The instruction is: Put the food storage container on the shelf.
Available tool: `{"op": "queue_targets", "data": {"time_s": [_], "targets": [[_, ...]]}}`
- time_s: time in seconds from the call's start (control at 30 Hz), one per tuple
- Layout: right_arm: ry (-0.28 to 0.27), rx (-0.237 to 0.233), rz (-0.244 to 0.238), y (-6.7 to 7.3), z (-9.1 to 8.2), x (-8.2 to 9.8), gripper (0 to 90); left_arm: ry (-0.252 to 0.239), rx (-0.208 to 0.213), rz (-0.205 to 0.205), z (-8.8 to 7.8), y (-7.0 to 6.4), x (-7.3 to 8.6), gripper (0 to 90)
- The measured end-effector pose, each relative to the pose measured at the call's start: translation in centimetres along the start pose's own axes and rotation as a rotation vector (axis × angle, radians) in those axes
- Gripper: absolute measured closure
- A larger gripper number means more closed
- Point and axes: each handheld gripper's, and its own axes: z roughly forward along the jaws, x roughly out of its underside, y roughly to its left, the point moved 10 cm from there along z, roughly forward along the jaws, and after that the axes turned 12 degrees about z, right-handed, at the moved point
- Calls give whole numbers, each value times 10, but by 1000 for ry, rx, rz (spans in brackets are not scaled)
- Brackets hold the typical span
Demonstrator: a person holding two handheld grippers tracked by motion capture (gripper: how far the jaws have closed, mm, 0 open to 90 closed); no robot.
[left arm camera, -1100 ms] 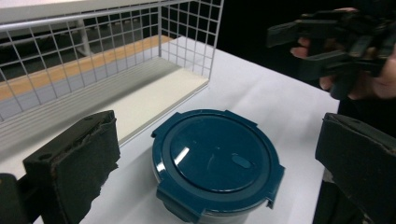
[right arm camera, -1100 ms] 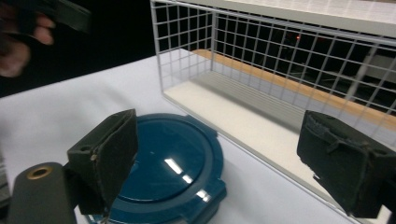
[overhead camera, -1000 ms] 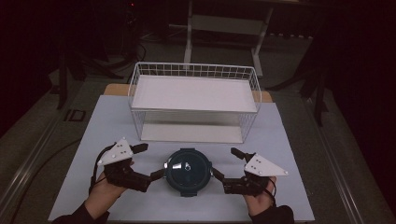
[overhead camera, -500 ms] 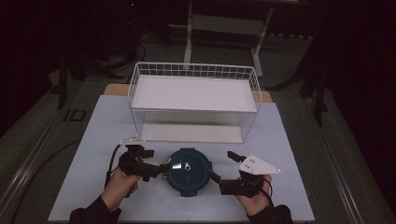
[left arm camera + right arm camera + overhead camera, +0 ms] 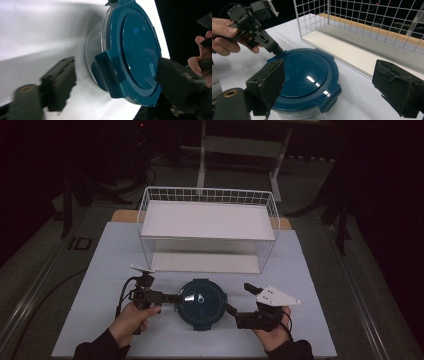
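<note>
white wire basket (image 5: 208, 195), white table (image 5: 100, 255)

A round clear-walled container with a dark teal snap-on plastic lid (image 5: 202, 303) is sitting upright near the front edge of the white tabletop (image 5: 100, 265), about midway between its left and right edges. Its lid is lying closed and level, its side latch tabs folding down, light glinting off its glossy top.

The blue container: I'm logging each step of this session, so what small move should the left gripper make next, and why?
Probably shut the left gripper on the lid's side latch. Its jaws stand open either side of the container, with that latch between them, nothing yet gripped.
</note>
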Motion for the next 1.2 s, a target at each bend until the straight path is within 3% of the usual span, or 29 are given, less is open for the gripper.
{"op": "queue_targets", "data": {"time_s": [0.3,0.4,0.5,0.63,0.77,0.8,0.83,0.9,1.07,1.1,1.2], "targets": [[12,-4,2,0,1,2,123,25,33,-70,7,5,9,402],[14,-6,4,1,1,2,127,28,72,-101,10,4,11,471],[19,-7,6,1,1,3,136,24,114,-100,11,4,12,502],[44,-12,38,-2,3,7,146,14,126,-103,11,4,13,516],[104,-38,126,-7,9,16,179,9,125,-73,9,1,13,537],[104,-38,126,-7,9,16,179,7,126,-55,8,-2,12,537],[132,-53,178,-10,12,20,204,9,118,-9,6,-6,13,547],[180,-90,281,-14,16,28,242,4,107,26,5,-10,13,558],[266,-154,452,-20,21,43,390,-9,104,61,2,-14,18,572],[287,-179,477,-19,21,46,424,-14,105,64,2,-14,19,572],[323,-197,509,-16,23,53,480,-17,104,85,0,-16,21,576]]}}
